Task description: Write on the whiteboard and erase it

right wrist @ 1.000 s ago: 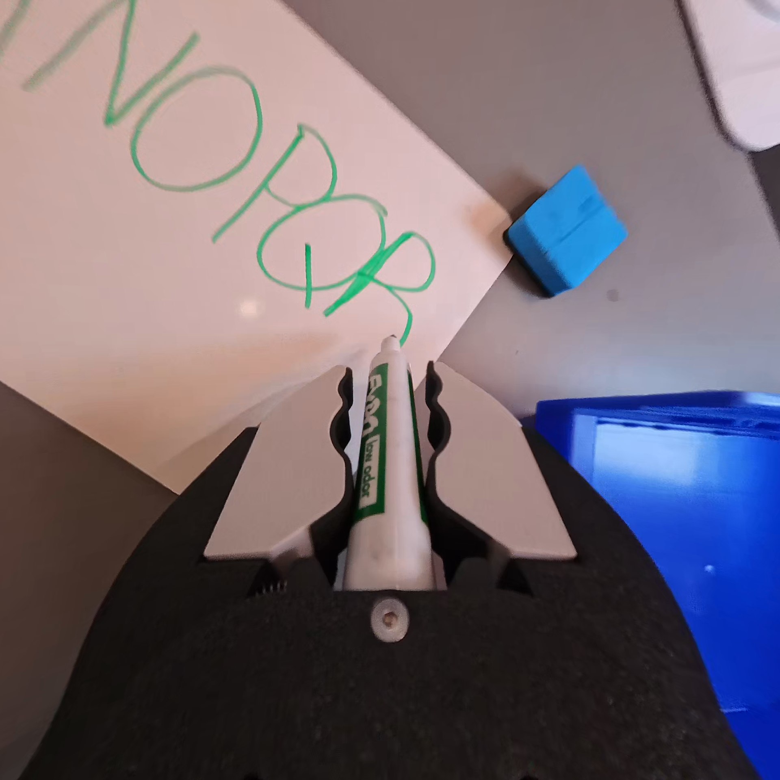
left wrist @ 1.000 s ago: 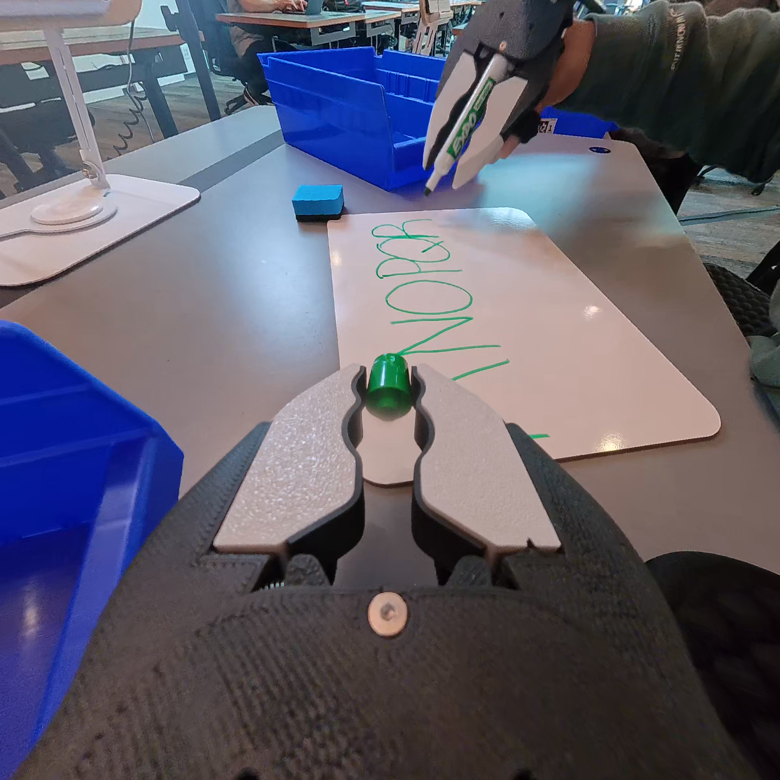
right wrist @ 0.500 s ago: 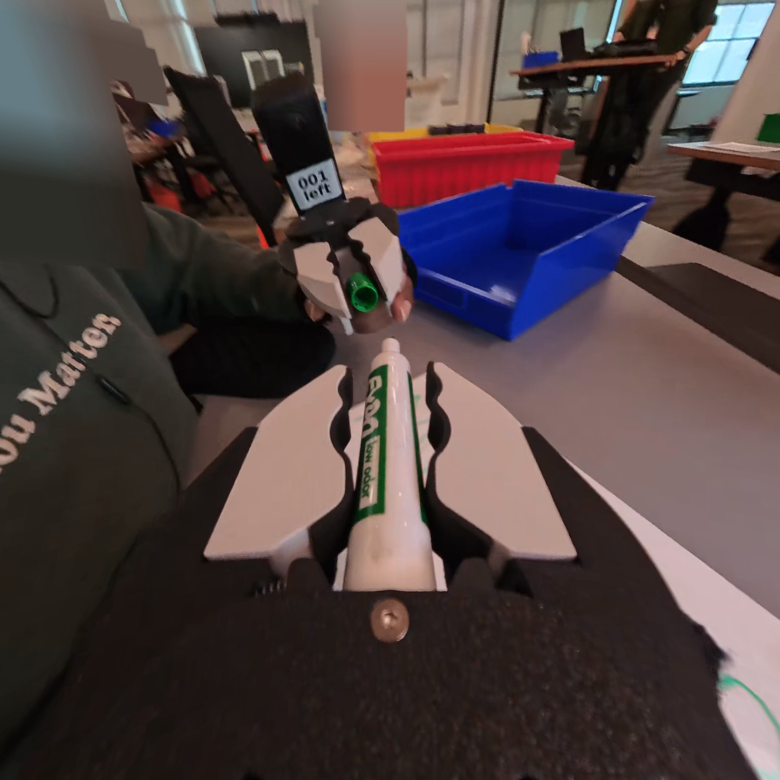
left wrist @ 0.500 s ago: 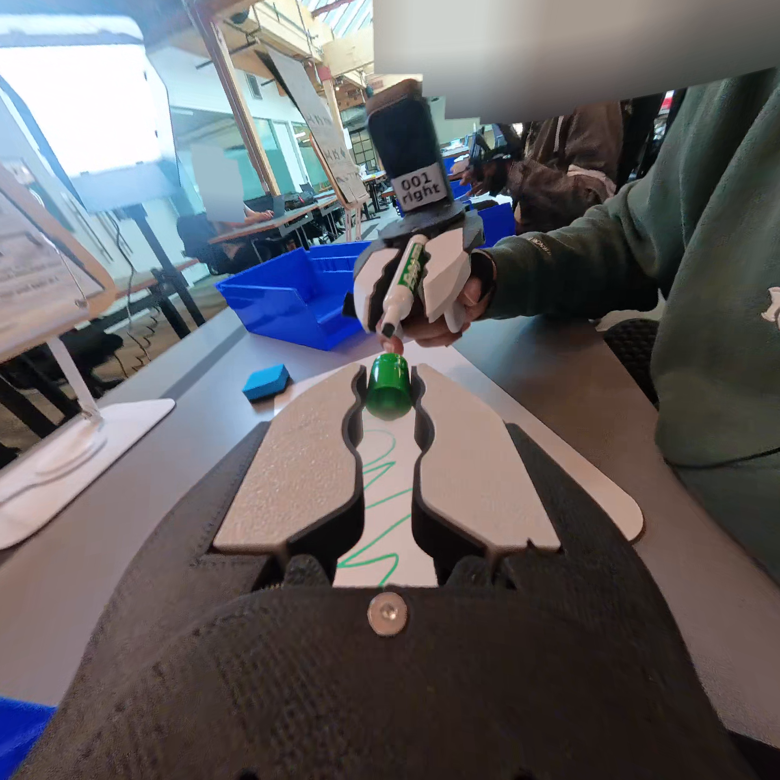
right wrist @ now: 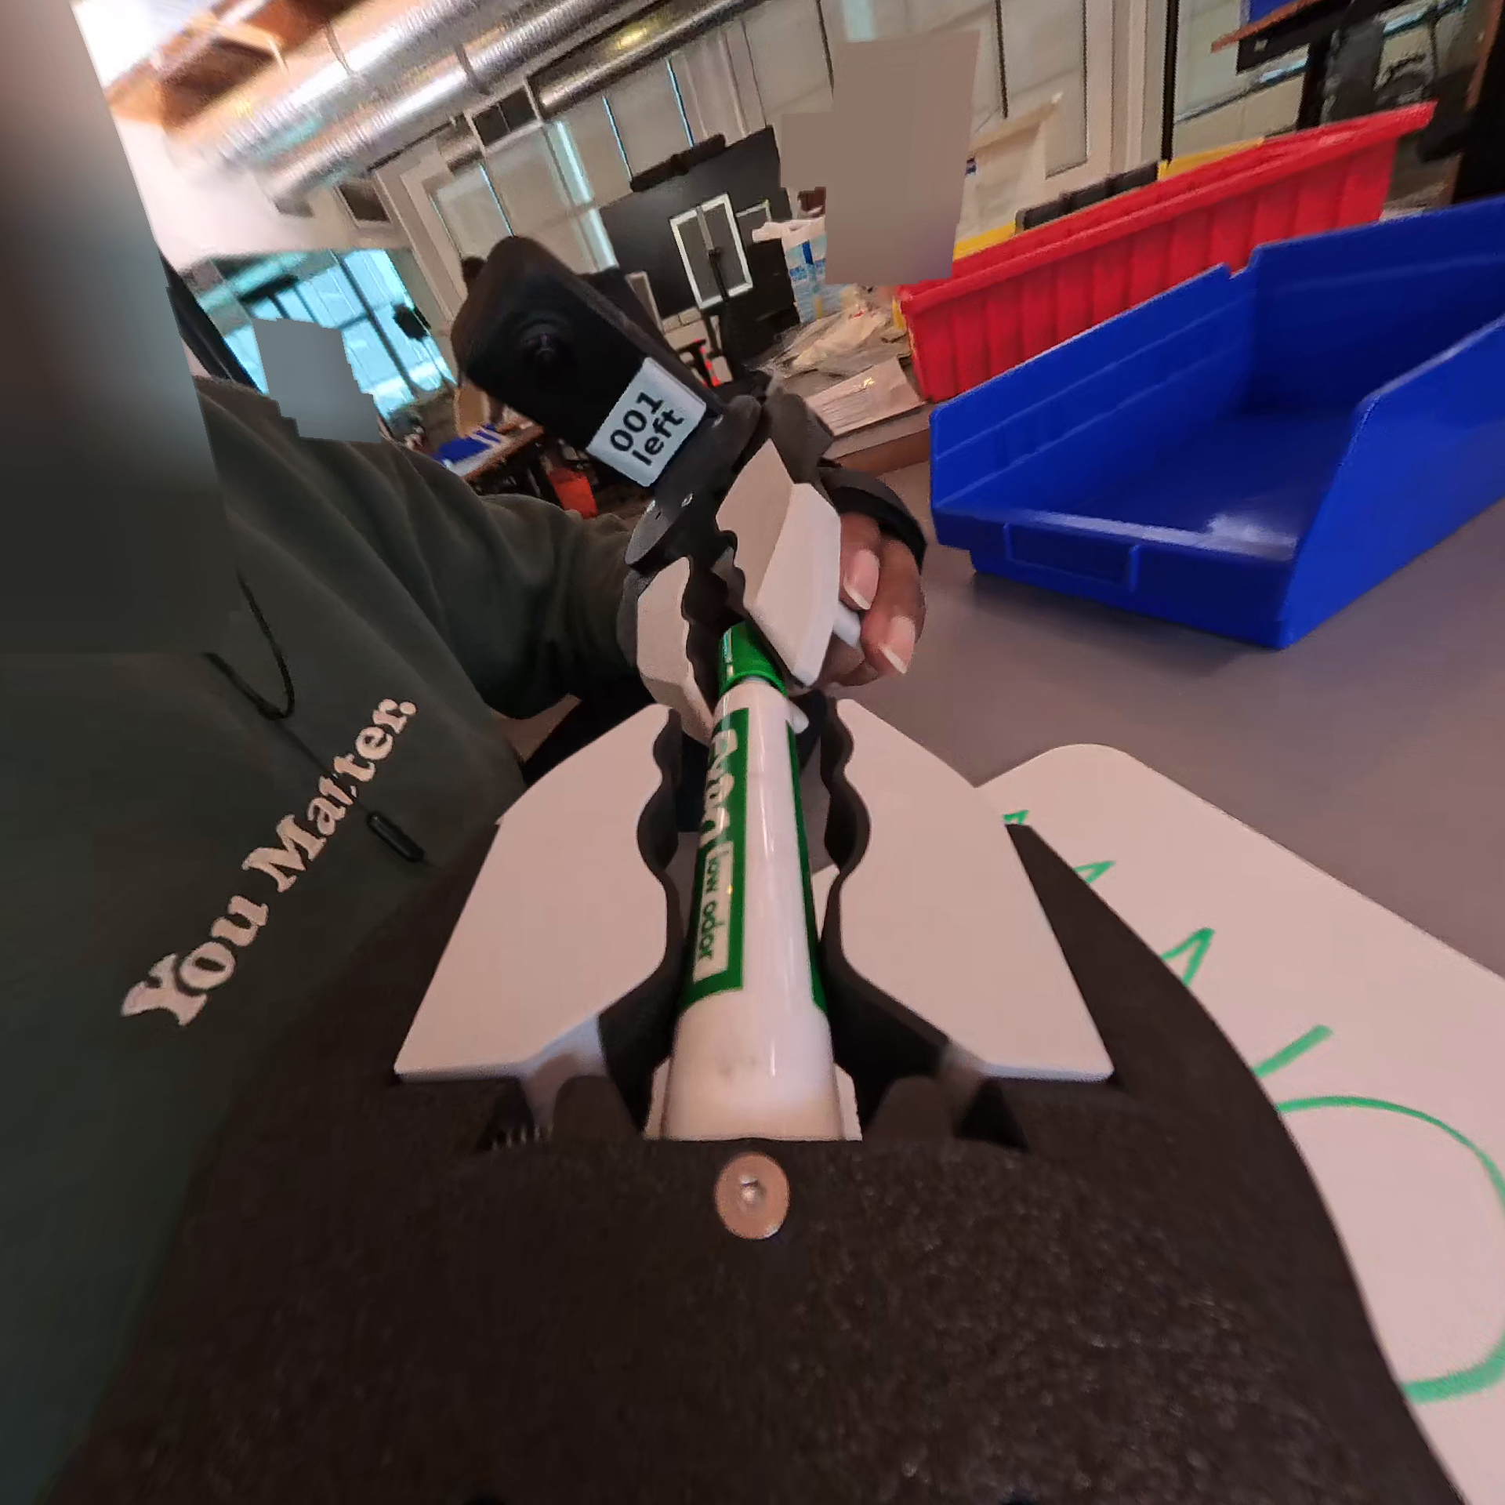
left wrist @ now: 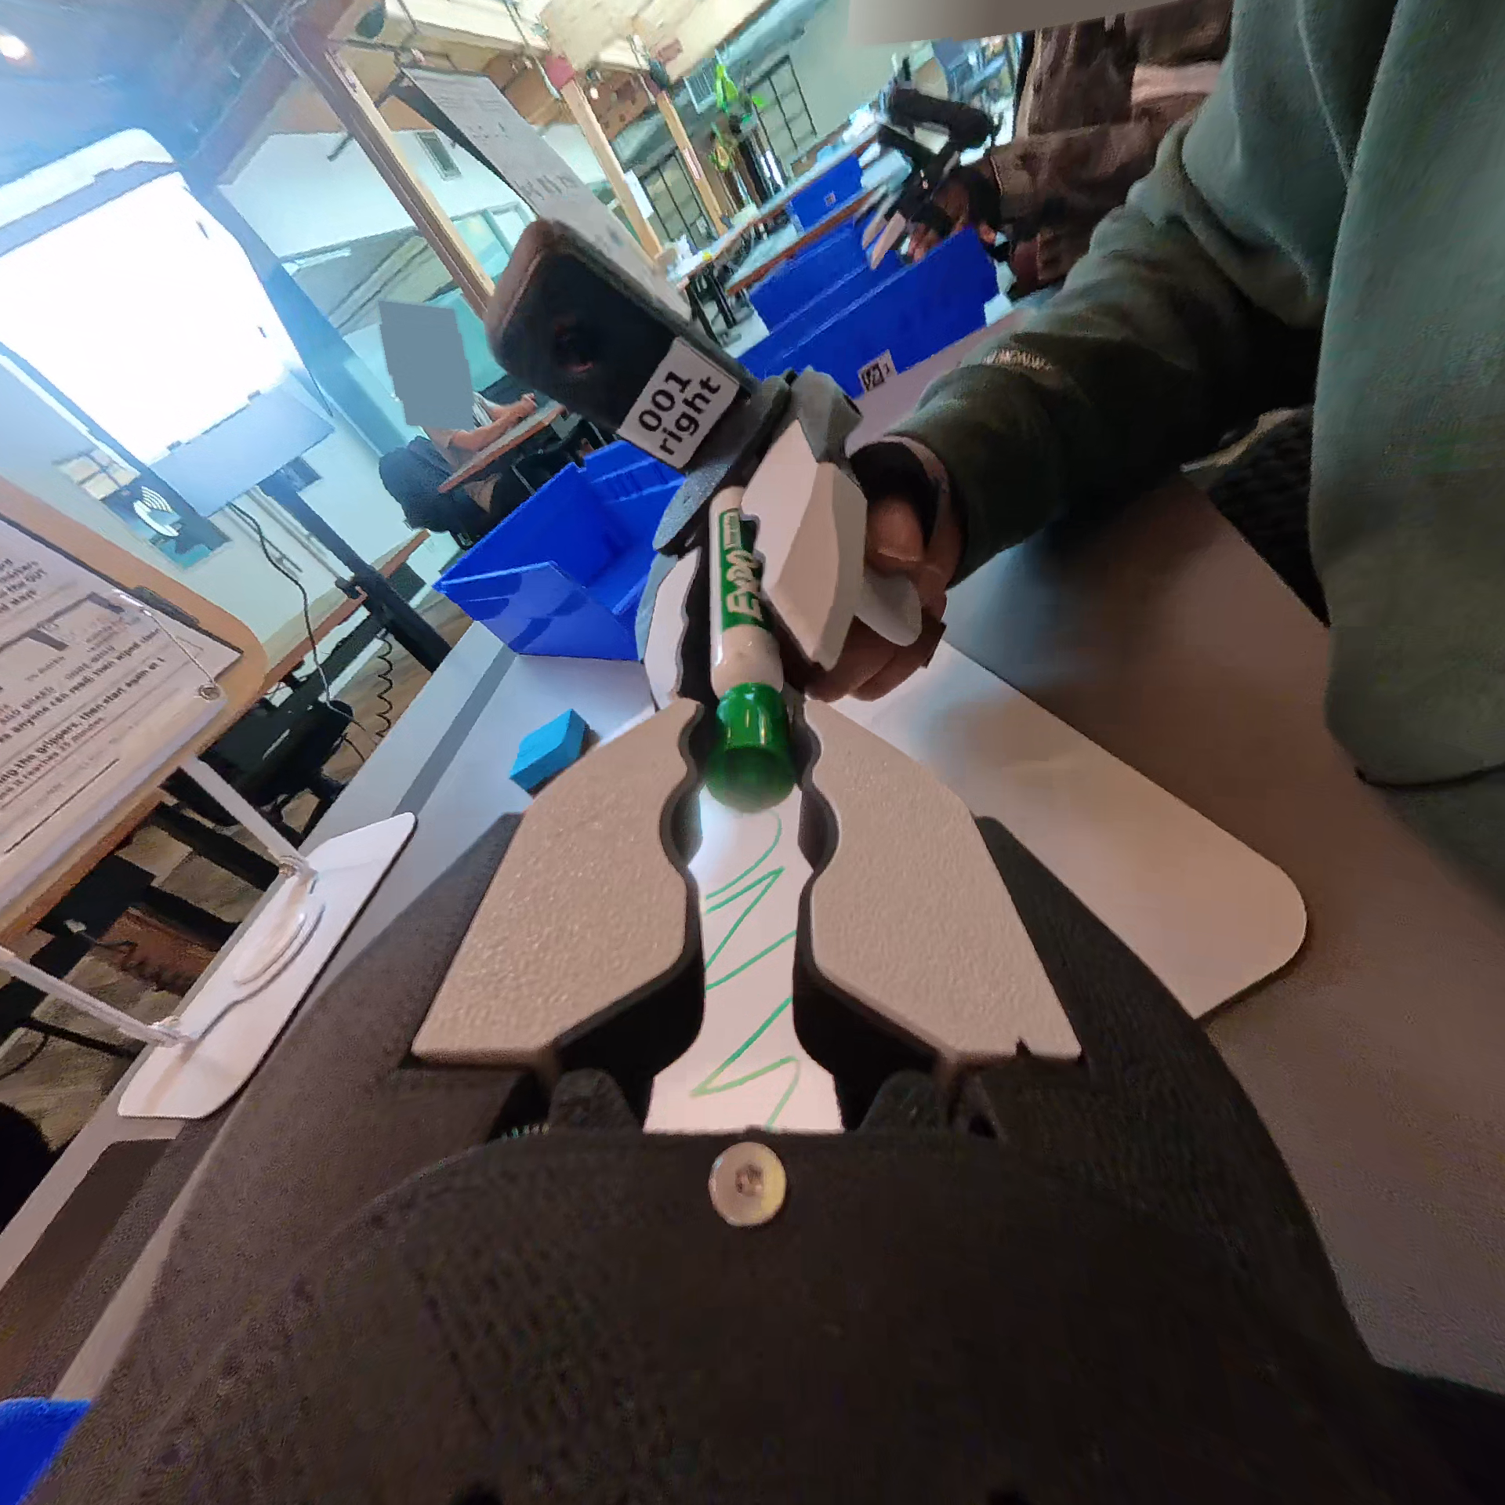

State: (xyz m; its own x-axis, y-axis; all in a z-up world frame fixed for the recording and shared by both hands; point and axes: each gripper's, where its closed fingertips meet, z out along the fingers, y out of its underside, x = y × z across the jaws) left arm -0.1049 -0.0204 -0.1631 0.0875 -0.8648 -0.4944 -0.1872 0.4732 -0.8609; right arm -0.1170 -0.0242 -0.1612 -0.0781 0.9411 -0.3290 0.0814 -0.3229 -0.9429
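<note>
Left wrist view has our left gripper (left wrist: 749,757) clamped on the green cap (left wrist: 748,753), with the marker (left wrist: 739,603) tip pushed into it. Our right gripper (right wrist: 753,733) is closed tight around the marker barrel. The whiteboard (left wrist: 1059,822) lies on the desk (left wrist: 1140,603), green scribbles on it. Looks like we're capping; next up, grabbing the blue eraser (left wrist: 550,748).

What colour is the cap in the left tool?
Green; the cap shows best in the left wrist view.
</note>
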